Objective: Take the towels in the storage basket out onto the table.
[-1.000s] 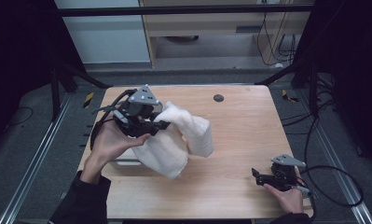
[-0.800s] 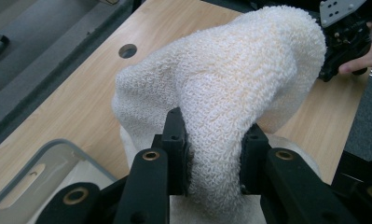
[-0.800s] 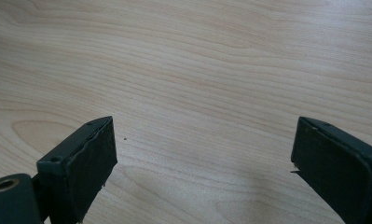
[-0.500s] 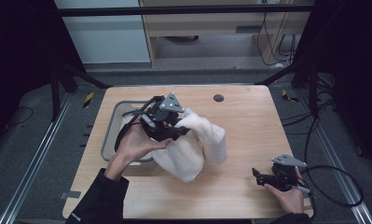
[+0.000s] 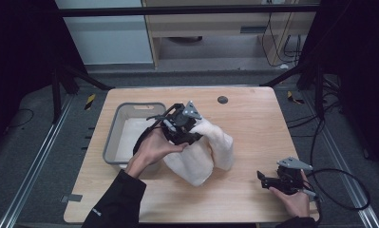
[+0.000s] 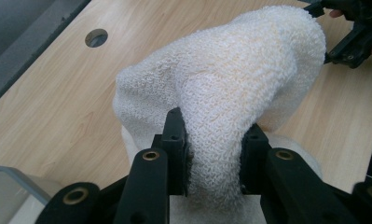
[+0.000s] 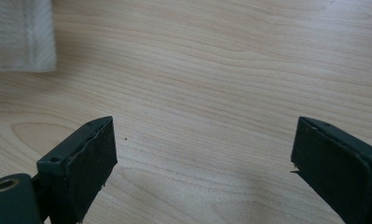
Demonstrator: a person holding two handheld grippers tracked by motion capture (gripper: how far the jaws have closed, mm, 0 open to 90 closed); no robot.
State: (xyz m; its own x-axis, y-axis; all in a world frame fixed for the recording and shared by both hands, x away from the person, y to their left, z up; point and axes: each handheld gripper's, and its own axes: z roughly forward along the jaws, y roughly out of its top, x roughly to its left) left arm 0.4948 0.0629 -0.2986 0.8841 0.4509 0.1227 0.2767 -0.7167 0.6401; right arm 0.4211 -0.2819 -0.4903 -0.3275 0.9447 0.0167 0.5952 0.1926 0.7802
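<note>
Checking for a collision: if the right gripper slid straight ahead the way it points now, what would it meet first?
Probably the white towel; only bare table lies before the open right gripper, though depth is uncertain.

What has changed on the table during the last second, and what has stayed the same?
The left gripper, its jaws shut on the white towel, carried the towel to the right, off the grey tray and toward the middle of the table. More of the tray shows now. The right gripper stayed at the near right corner, jaws open and empty.
</note>
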